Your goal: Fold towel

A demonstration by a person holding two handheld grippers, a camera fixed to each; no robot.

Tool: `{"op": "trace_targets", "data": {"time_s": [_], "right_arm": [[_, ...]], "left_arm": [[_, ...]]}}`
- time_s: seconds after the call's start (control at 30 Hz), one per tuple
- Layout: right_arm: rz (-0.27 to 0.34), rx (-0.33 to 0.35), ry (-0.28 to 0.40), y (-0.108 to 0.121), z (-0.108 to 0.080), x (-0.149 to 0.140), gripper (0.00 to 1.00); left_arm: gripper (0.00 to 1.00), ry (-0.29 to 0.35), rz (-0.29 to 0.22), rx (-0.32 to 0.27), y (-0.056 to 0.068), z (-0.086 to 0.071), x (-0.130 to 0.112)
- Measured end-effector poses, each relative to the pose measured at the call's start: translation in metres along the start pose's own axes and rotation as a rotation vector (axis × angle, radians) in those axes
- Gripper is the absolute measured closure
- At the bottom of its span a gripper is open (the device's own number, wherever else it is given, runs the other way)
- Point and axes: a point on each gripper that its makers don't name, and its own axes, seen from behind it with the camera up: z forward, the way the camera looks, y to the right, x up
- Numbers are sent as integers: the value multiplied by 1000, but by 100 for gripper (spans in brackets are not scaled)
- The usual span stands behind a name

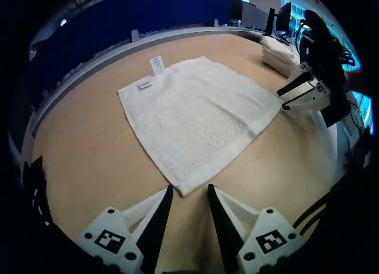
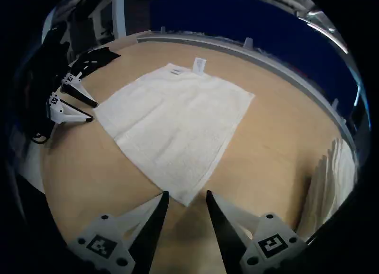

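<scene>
Towel (image 1: 199, 118) white, flat, unfolded on table (image 1: 94, 146).

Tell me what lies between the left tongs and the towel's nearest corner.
Nothing. In the left gripper view the towel's near corner sits just between the open left tongs, with only bare table around it.

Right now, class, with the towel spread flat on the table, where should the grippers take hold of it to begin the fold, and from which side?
Take the white towel by the two corners of one hemmed edge. It lies flat, so probably come in low from outside each corner, sliding one finger underneath. The left gripper and right gripper each face one such corner, jaws open.
</scene>
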Motion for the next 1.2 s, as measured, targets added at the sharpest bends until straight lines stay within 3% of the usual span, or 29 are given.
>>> {"op": "trace_targets", "data": {"time_s": [0.23,0.43,0.6,0.77,1.07,1.2], "right_arm": [[-1,5,0,0,1,-2,43],[6,20,-3,-5,1,-2,66],[2,22,-8,-7,0,-3,77],[8,26,-15,-8,0,-4,81],[10,18,-7,-5,-2,3,85],[5,16,1,-4,-6,7,85]], "left_arm": [[48,0,-13,-5,0,-1,-1],[52,-3,-1,-16,0,1,0],[61,-4,5,-21,1,3,1],[88,-9,-8,3,-6,3,1],[91,-13,24,6,-5,1,0],[92,-3,1,10,-4,-2,3]]}}
